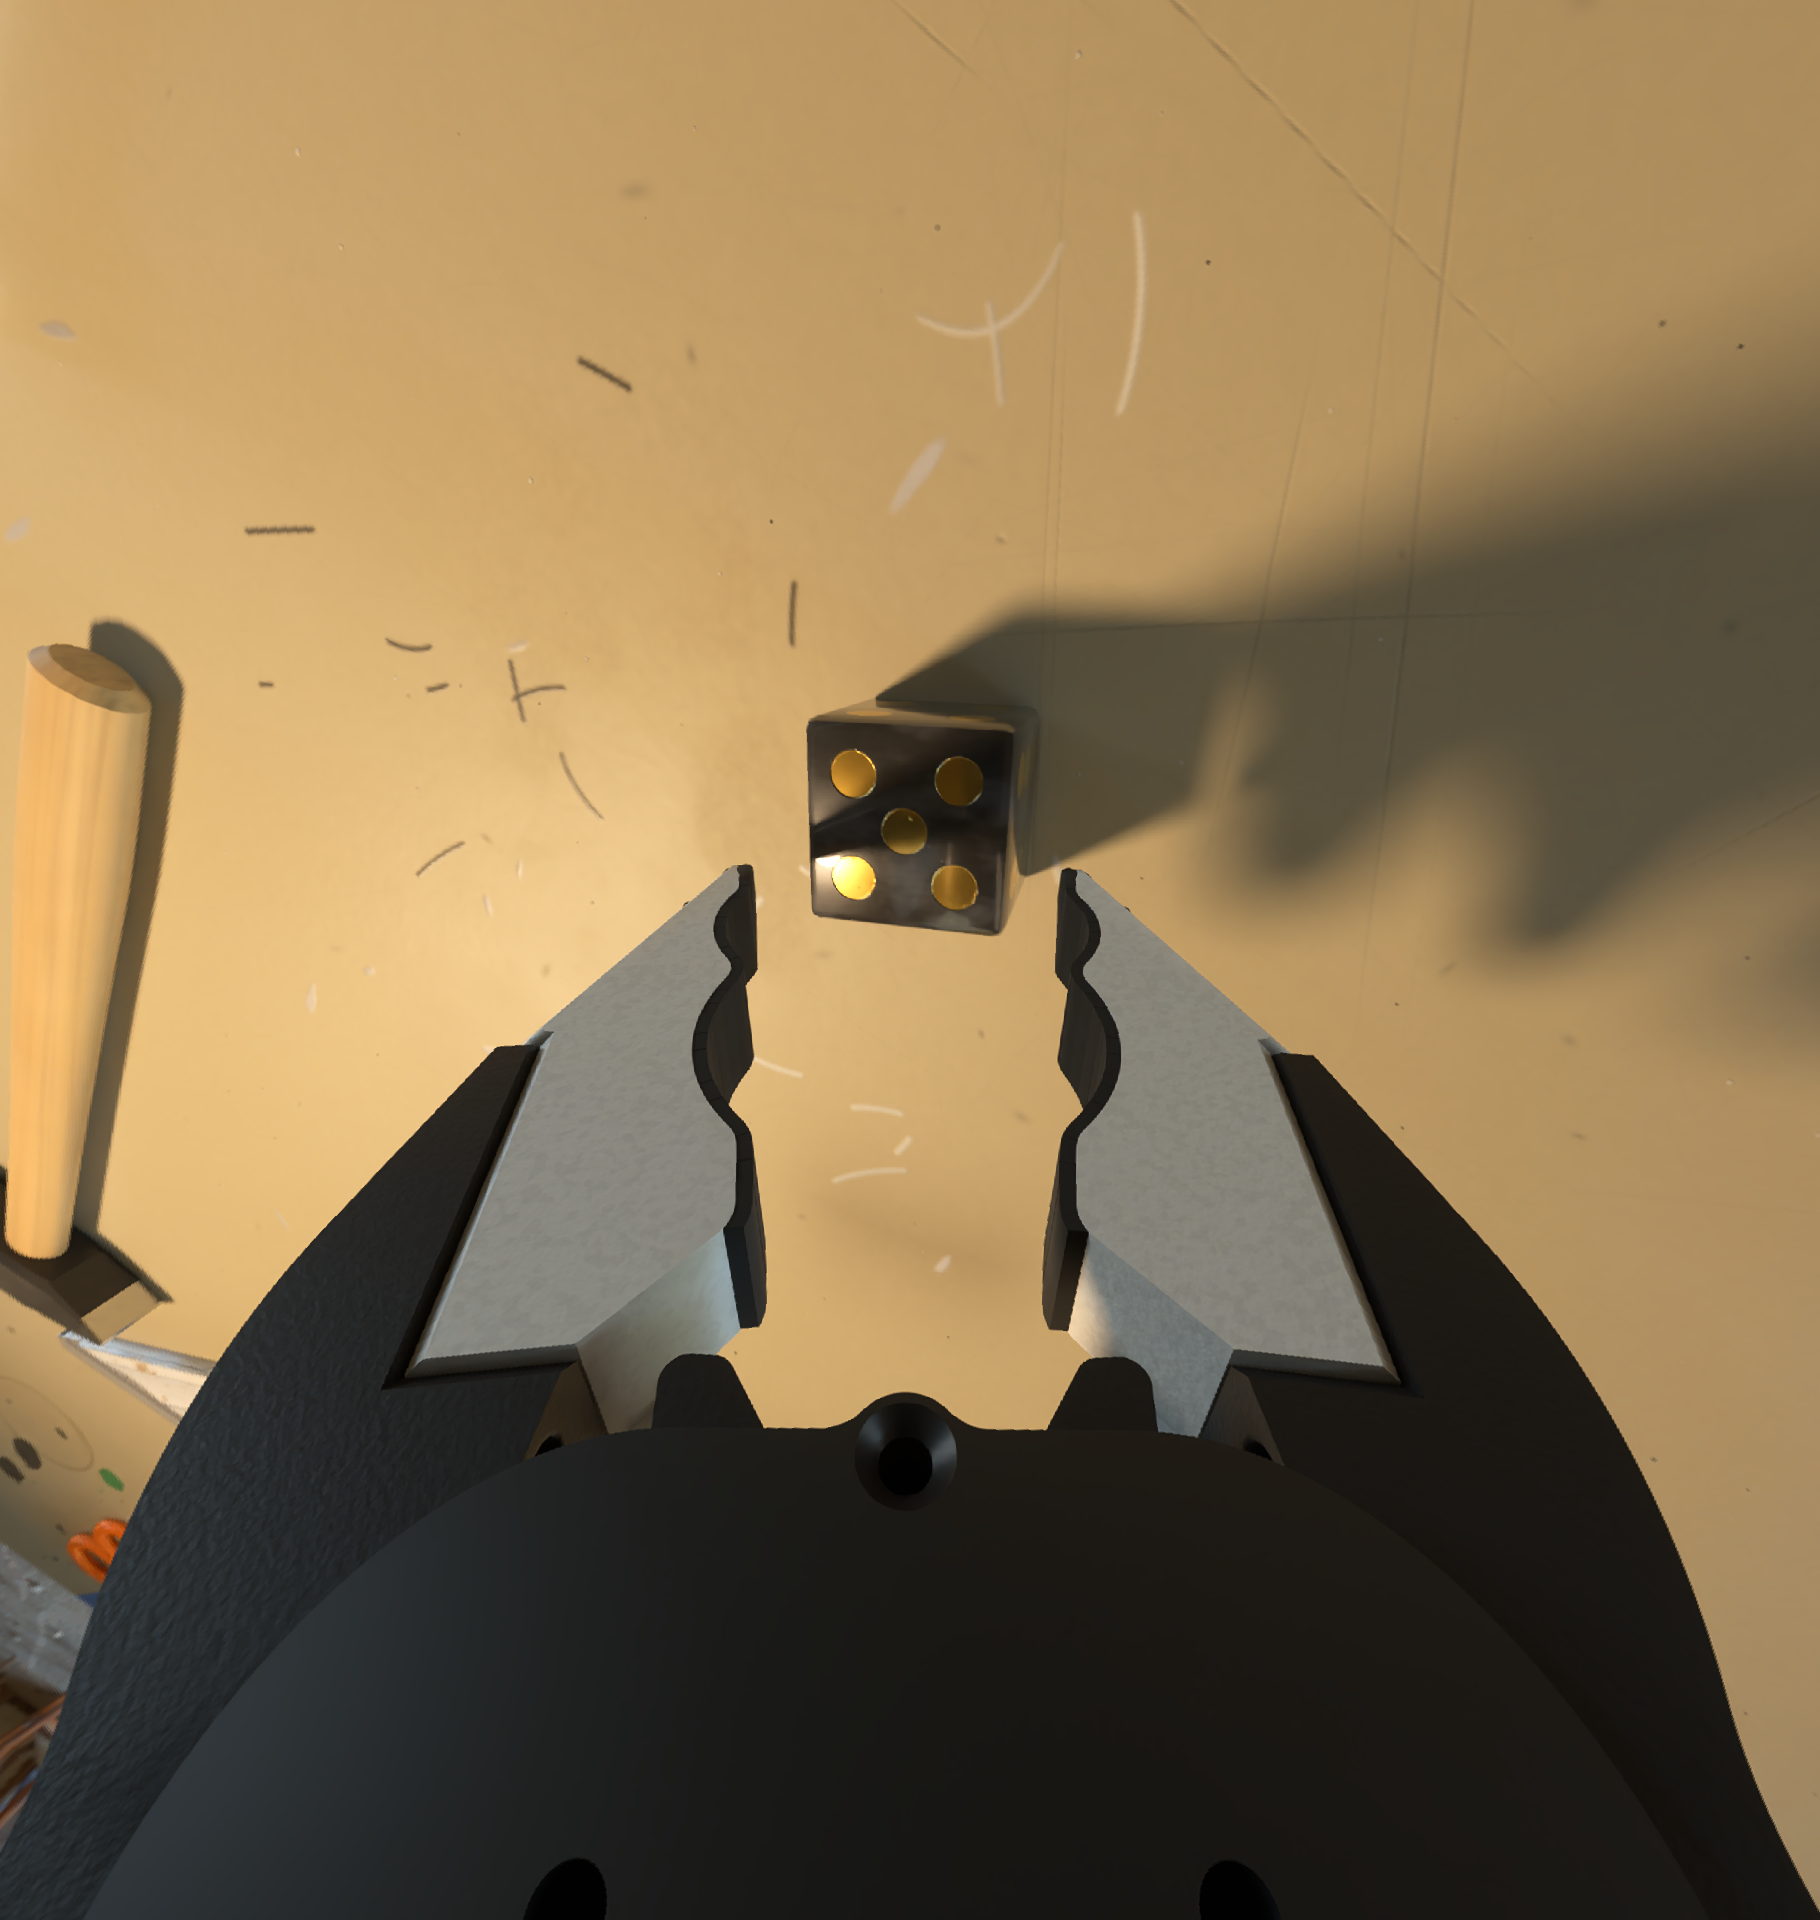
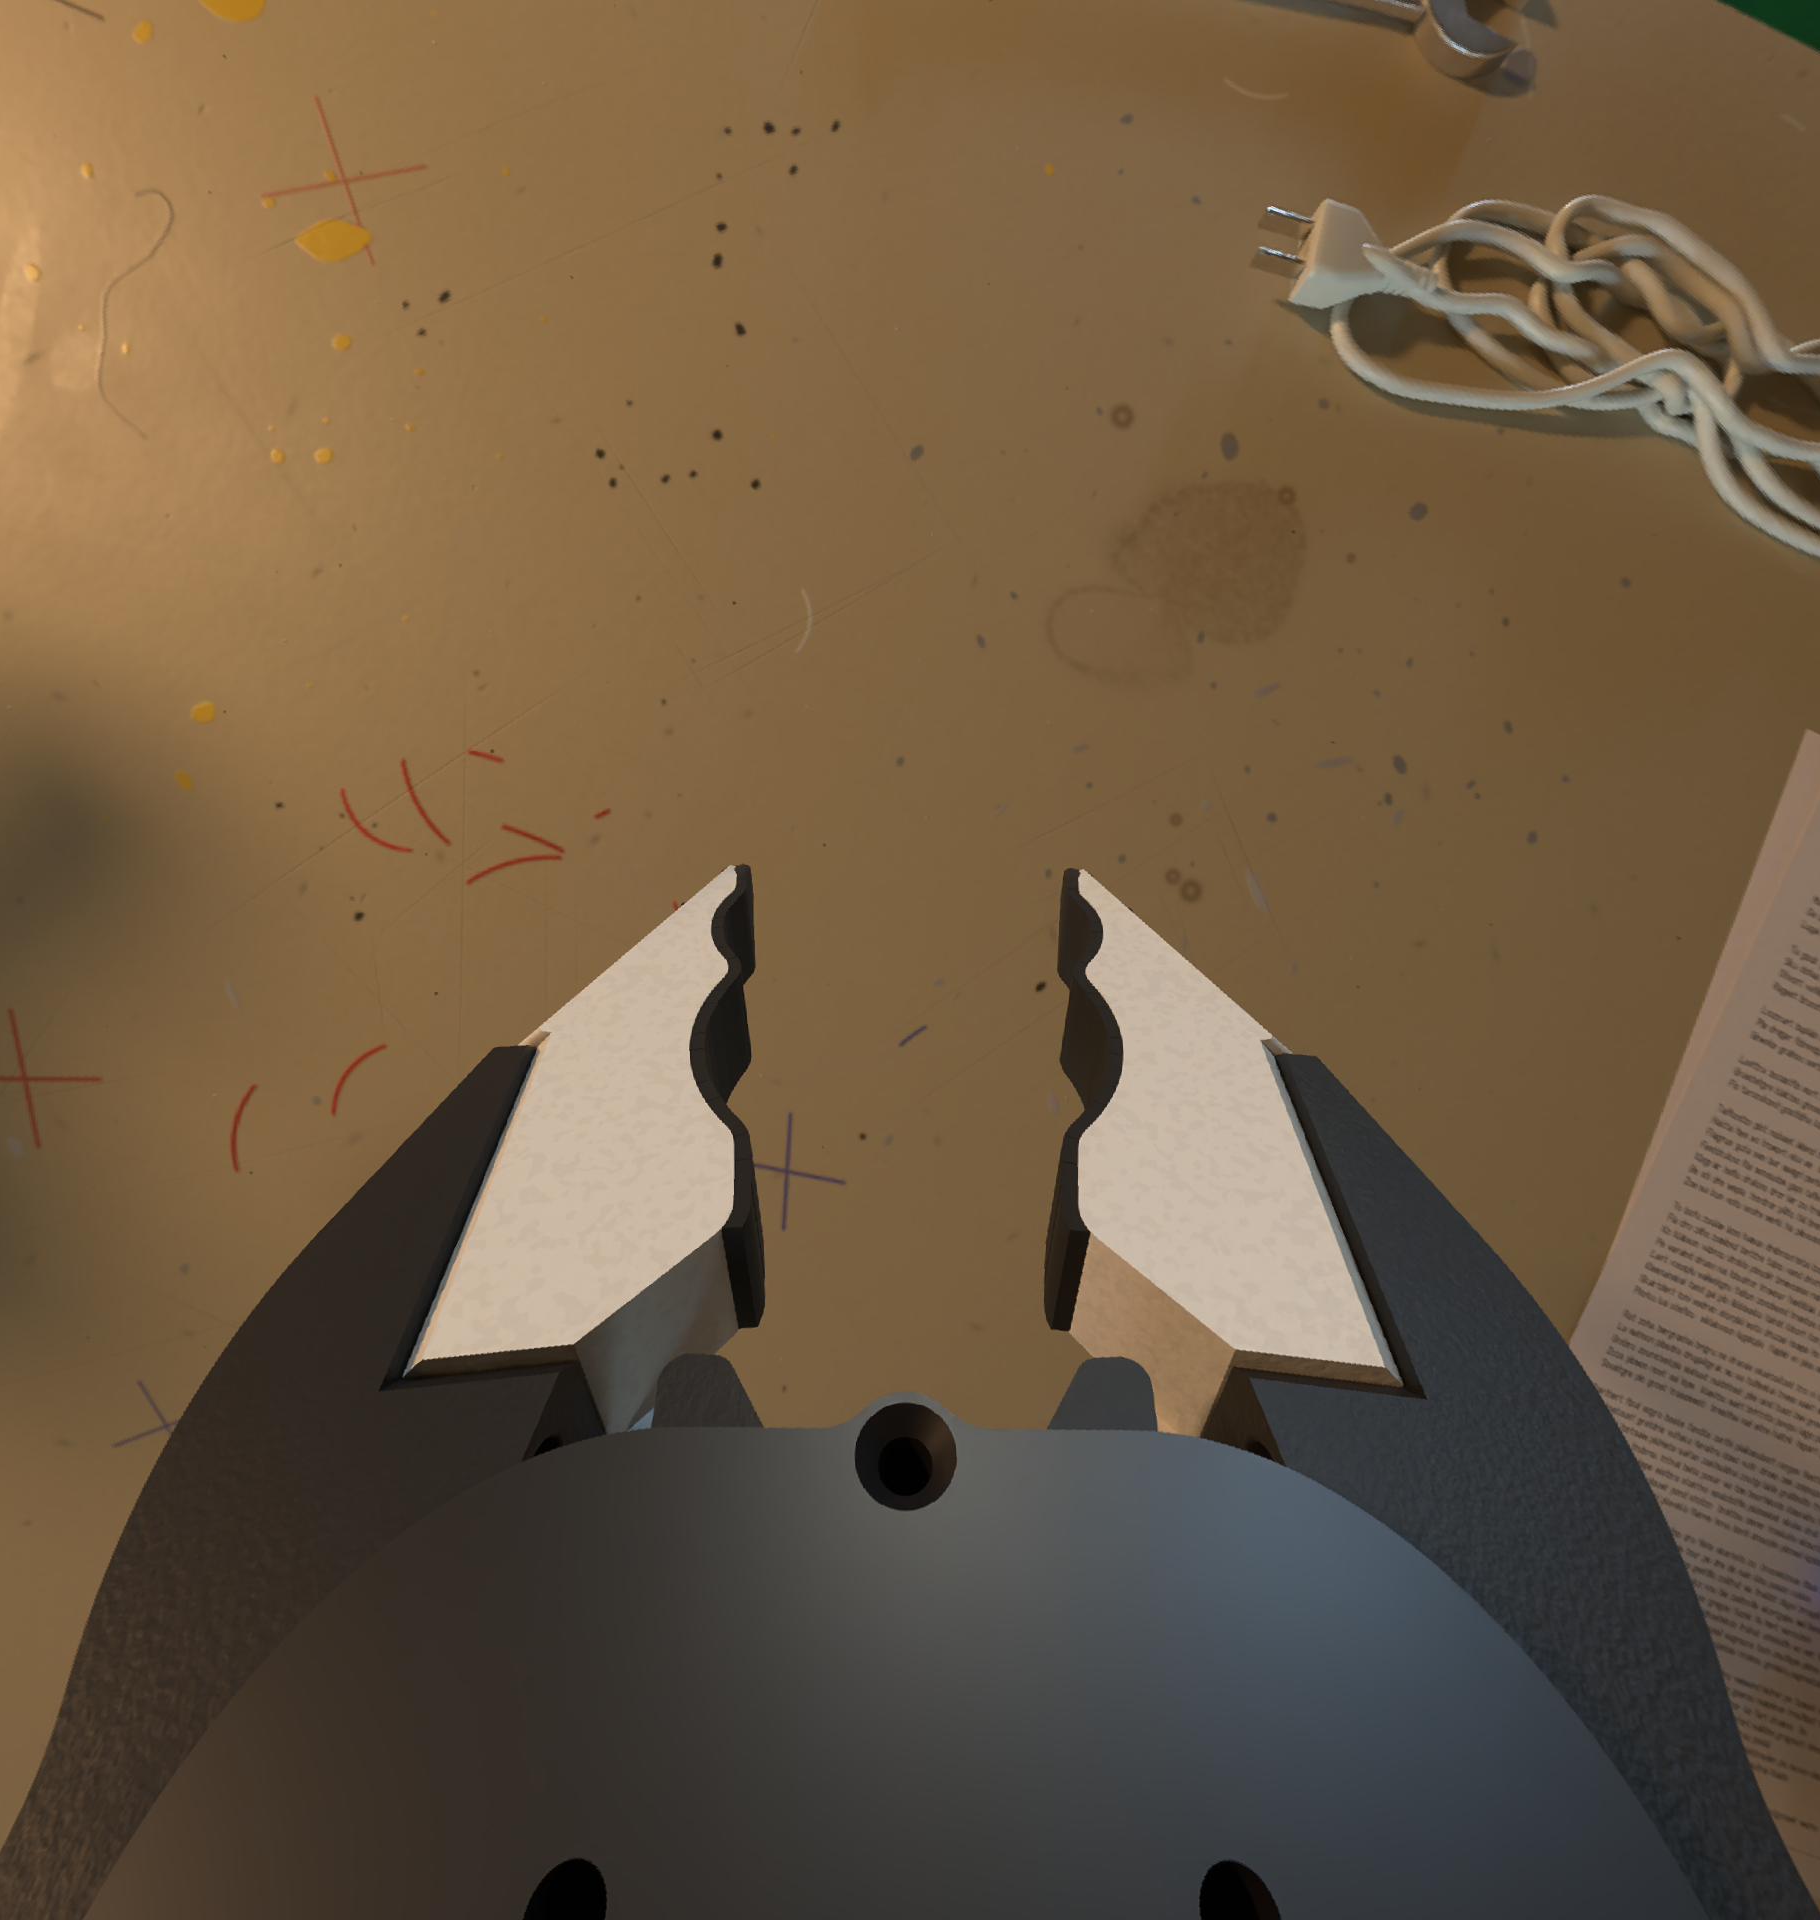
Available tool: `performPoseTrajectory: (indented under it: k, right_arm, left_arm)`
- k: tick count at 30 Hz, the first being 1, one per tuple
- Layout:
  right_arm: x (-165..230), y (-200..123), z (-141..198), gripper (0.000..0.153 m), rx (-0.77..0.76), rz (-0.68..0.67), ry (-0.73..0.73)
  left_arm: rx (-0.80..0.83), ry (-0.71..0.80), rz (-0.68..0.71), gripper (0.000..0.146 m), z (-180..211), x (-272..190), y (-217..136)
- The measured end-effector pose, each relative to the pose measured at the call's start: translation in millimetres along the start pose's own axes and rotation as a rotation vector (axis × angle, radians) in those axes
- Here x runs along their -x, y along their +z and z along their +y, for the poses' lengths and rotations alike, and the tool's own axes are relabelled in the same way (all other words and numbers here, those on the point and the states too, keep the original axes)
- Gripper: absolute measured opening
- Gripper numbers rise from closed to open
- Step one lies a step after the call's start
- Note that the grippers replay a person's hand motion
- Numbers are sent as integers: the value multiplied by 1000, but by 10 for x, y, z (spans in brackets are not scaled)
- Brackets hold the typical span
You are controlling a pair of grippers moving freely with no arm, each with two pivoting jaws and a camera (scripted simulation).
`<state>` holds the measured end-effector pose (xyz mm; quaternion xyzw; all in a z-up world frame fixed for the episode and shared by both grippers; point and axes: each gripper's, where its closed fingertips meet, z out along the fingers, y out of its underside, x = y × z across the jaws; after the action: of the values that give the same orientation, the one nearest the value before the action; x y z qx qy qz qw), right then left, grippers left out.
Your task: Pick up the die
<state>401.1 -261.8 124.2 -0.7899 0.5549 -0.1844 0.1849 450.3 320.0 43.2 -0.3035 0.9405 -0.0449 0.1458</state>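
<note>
- Left gripper (image 1: 906, 883): jaws spread wide, released, nothing between them.
- Glossy black cube die with gold pips (image 1: 911, 821) sits at frame centre of the left wrist view, just past the fingertips and lined up with the gap, slightly nearer the left-of-frame finger. Five-pip face toward the camera. Not touching either finger; resting on the scuffed tan worktop (image 1: 1301, 1039).
- Die throws a dark shadow toward the right of the frame.
- Left edge of that view: hammer with pale wooden handle and dark metal head (image 1: 70, 956), well apart from the die.
- Right gripper (image 2: 906, 883): jaws also spread, empty, over bare paint-flecked tabletop; die not in this view.
- Upper right of the right wrist view: bundled off-white power cord with plug (image 2: 1571, 332).
- Right edge: white printed paper sheets (image 2: 1758, 1247).
</note>
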Motion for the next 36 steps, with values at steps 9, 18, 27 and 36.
performPoseTrajectory:
  k: [9,18,27,36]
  right_arm:
    - [-35,-88,43,59,6,0,1]
    - [-15,-77,78,60,34,1,-31]
    - [-68,-482,-250,59,-178,154,-68]
    - [1828,-1235,-867,67,-940,-162,-718]
  left_arm:
    - [60,3,73,55,39,-10,187]
    - [80,-2,49,45,-16,-8,193]
    - [-327,-148,-106,45,-538,198,-762]
    - [-1008,-15,662,44,-1587,-1198,-2180]
